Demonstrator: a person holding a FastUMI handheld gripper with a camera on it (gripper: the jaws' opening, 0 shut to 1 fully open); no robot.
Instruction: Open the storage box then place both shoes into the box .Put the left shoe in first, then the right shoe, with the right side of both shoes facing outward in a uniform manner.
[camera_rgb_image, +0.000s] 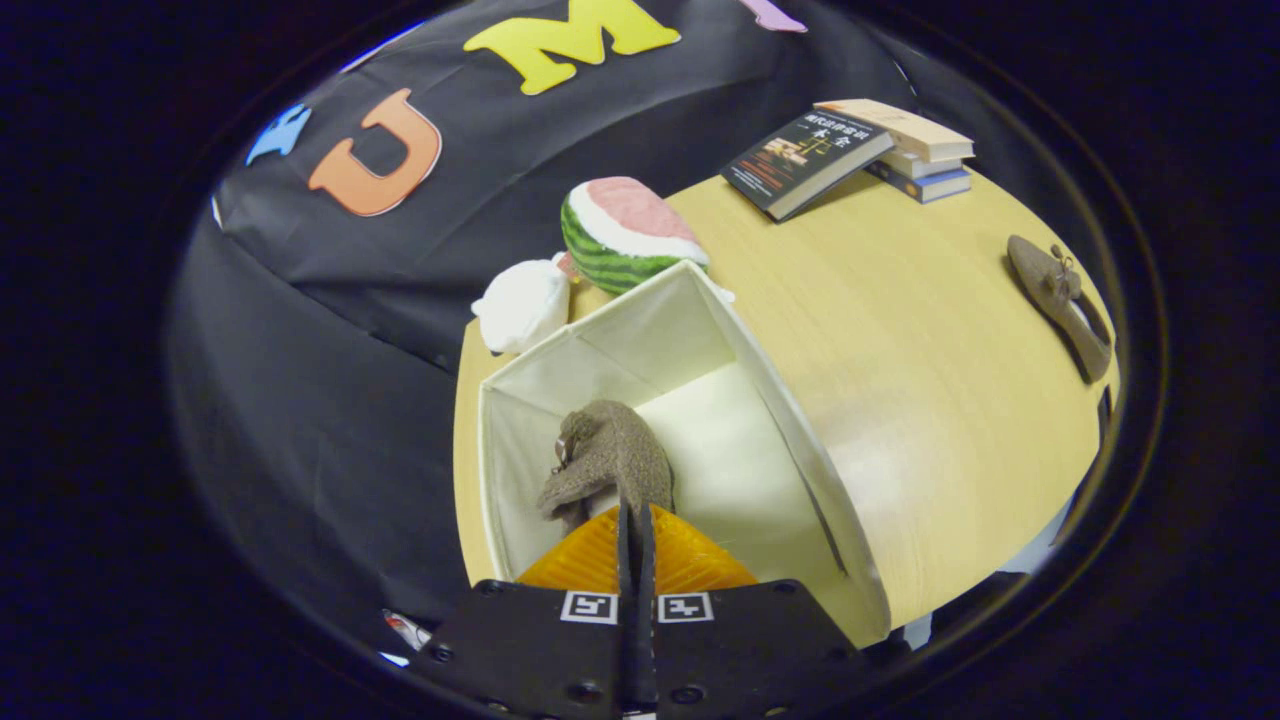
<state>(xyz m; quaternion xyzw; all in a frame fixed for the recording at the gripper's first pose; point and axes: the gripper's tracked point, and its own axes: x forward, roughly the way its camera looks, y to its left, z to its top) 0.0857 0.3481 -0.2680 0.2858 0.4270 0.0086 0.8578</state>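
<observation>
Over the open storage box on the wooden table, the gripper has its two fingers pressed nearly together, pinching the edge of a brown shoe. That shoe hangs down inside the box, close to the wall on the booth-cloth side, toe end pointing away from the fingers (there's a little bow on it, I think, but it's hard to make out from this angle). Can't tell whether it's touching the box floor yet or which side faces out.

Second brown shoe is lying flat on the table, well apart from the box, out near the far edge. Just beyond the box sit a toy watermelon slice and a white plush thing, both touching or nearly touching the box's back rim. A small stack of books is at the back of the table, with one dark book leaning against it.
</observation>
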